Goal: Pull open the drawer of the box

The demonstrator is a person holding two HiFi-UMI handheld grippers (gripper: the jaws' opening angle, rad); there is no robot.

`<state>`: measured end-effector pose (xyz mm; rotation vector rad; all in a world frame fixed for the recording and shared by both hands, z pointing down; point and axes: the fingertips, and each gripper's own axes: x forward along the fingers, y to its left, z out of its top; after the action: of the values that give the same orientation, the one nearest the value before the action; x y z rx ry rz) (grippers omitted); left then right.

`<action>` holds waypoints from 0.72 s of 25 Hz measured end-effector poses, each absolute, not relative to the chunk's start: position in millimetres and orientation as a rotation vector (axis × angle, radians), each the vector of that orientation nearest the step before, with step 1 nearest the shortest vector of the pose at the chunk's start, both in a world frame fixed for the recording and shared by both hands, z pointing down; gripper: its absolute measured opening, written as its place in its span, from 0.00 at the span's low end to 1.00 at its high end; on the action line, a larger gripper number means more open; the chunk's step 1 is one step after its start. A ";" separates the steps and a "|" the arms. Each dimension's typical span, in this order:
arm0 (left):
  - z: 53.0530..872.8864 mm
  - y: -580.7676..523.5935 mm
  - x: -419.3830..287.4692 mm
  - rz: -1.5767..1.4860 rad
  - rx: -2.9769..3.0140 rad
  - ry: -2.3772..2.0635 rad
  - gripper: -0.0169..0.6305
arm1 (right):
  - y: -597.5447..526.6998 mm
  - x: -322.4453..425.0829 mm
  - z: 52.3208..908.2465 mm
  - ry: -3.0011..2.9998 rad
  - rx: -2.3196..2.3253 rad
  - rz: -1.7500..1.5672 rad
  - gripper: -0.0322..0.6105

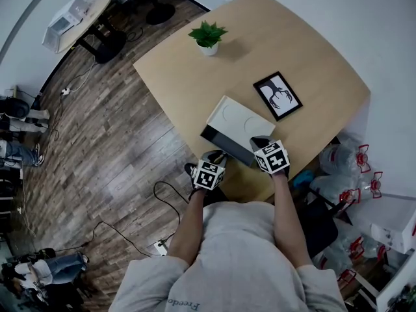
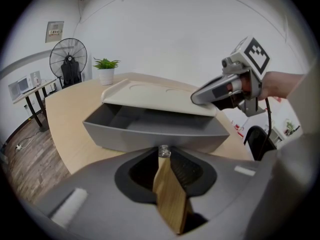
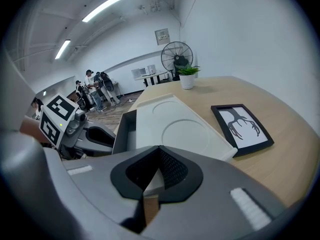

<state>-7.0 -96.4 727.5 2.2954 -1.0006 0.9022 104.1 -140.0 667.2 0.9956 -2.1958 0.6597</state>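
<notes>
Left gripper (image 2: 163, 156) jaws clamped on knob (image 2: 163, 150), drawer (image 2: 150, 129) open toward person (image 1: 247, 259), long front crosswise, right gripper (image 3: 159, 151) jaws together

A pale wooden table (image 1: 195, 77) with rounded corners stands against a plain white wall (image 2: 175, 29). The floor (image 1: 97, 129) is dark wood planking, and black cables (image 1: 104, 224) trail across it to a white power strip (image 1: 158, 247). Across the room, a smaller desk (image 1: 91, 8) on black legs carries what seems to be a white microwave (image 1: 65, 17), though it shows too small to be sure. A black pedestal fan (image 2: 68, 60) stands just beyond the table's far end, and a framed notice (image 2: 54, 31) hangs on the wall above it. Long strip lights (image 3: 102, 6) glow on the white ceiling (image 3: 145, 19). Clear plastic jugs (image 1: 348, 168) with red fittings are heaped on the floor between the table's right edge and the wall.
</notes>
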 end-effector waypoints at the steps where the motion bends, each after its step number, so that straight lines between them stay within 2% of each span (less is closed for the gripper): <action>1: 727.6 -96.5 -7.1 0.902 2.296 -1.001 0.23 | -140.7 104.2 667.2 -2.195 0.997 0.656 0.05; 18: 729.5 -85.3 -17.9 0.946 2.284 -0.999 0.23 | -141.3 104.4 666.4 -2.196 1.019 0.619 0.05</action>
<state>-17.9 -85.3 729.5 2.2840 -0.9990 0.9461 104.4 -141.3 666.4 1.0187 -2.1965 0.6191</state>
